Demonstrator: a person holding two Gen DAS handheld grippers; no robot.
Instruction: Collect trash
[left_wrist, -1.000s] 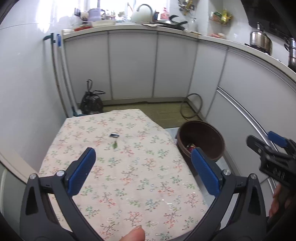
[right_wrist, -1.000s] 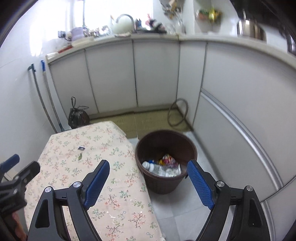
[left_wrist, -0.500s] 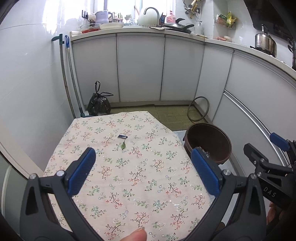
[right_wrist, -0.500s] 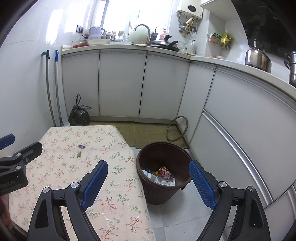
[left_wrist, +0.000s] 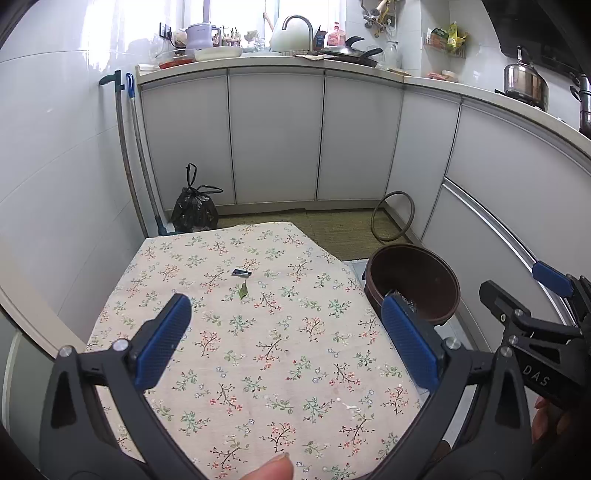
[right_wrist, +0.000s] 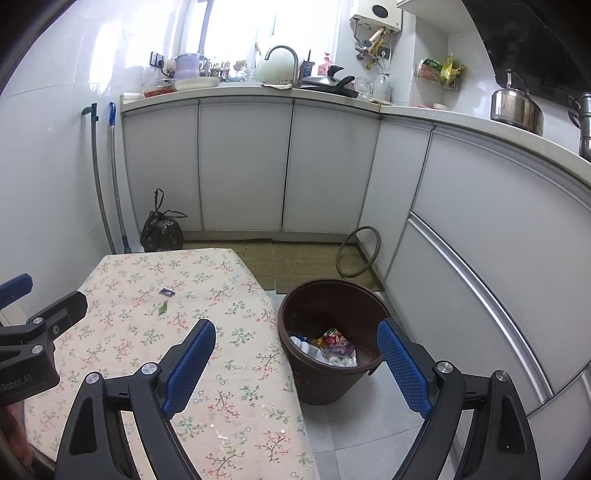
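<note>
A small dark wrapper scrap and a green leaf lie on the floral tablecloth; both also show in the right wrist view, the scrap and the leaf. A brown trash bin with trash inside stands on the floor right of the table; it shows in the left wrist view too. My left gripper is open and empty above the near part of the table. My right gripper is open and empty over the table's right edge and the bin.
A tied black bag sits on the floor beyond the table by two mop handles. White cabinets run along the back and right. A ring-shaped hose leans on the cabinet. A mat covers the floor.
Both grippers have lifted and tilted up, so more of the counter and window shows. Both stay open and empty. The scrap and leaf have not moved.
</note>
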